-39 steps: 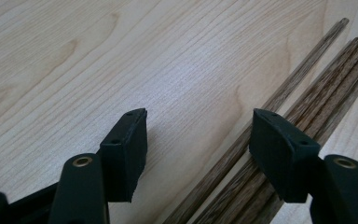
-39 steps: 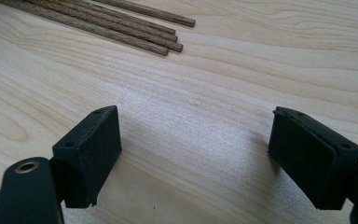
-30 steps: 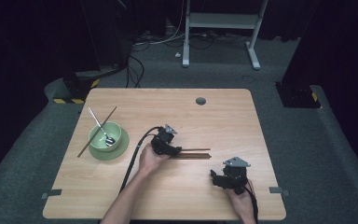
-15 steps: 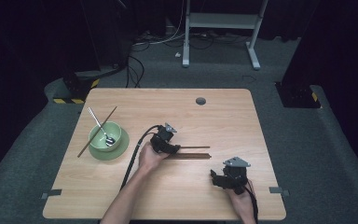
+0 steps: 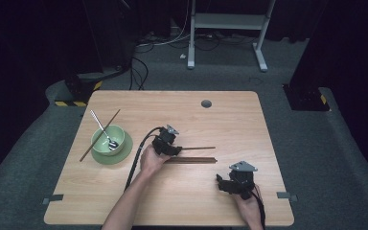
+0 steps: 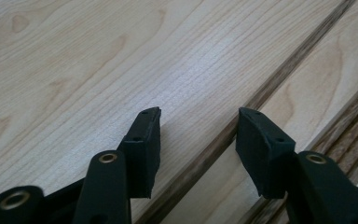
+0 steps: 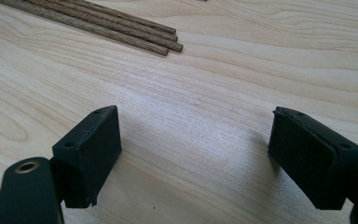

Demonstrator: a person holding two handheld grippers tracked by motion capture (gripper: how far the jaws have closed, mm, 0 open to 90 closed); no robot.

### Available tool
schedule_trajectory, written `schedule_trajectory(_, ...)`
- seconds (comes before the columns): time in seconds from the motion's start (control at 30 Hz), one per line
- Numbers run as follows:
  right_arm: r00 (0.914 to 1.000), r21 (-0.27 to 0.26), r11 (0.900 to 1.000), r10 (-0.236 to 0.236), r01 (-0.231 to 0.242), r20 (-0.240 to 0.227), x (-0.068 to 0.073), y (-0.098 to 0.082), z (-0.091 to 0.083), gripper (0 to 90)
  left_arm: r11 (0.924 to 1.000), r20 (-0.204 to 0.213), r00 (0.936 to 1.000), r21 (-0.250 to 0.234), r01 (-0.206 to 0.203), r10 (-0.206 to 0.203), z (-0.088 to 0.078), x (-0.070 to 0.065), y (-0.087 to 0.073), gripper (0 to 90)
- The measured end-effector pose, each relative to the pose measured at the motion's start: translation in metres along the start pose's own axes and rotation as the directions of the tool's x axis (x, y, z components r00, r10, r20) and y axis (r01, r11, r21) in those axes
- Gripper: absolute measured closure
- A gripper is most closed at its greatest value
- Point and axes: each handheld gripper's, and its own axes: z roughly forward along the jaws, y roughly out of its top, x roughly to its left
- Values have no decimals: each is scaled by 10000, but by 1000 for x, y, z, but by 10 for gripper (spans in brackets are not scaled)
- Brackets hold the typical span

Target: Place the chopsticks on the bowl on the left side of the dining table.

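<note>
We see the left gripper [image 5: 173, 149] low over the middle of the wooden table [image 5: 230, 124], its jaws parted and straddling a single chopstick [image 5: 199, 148] that lies flat on the wood; in the left gripper view that chopstick [image 6: 242, 116] runs diagonally between the two black pads without touching either. Just beside it, a little nearer the person, lies a bundle of chopsticks [image 5: 191, 160], which in the right gripper view [image 7: 121, 28] sits well ahead of the jaws. The right gripper [image 5: 223, 184] rests near the table's front right, jaws spread wide over bare wood. At the left, a green bowl [image 5: 106, 135] on a green plate [image 5: 124, 152] holds a spoon [image 5: 103, 130], with another chopstick [image 5: 93, 141] leaning across them.
</note>
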Motion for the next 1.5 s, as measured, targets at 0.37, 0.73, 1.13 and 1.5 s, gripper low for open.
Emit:
schedule_trajectory(0.37,10000,8,10000,-1,1,-9,0,0,0,164,9999,-74,9999,-56,120,-121,-1,9,-1,597)
schedule_trajectory(0.73,10000,4,10000,-5,5,-10,0,0,0,164,9999,-105,9999,79,127,-126,-1,15,1,672)
schedule_trajectory(1.13,10000,-1,10000,-4,4,-4,0,0,0,165,9997,-210,9995,47,236,-235,0,21,2,716)
schedule_trajectory(1.5,10000,0,10000,-10,10,-4,0,0,0,165,9987,-451,9977,51,508,-505,-2,31,-1,771)
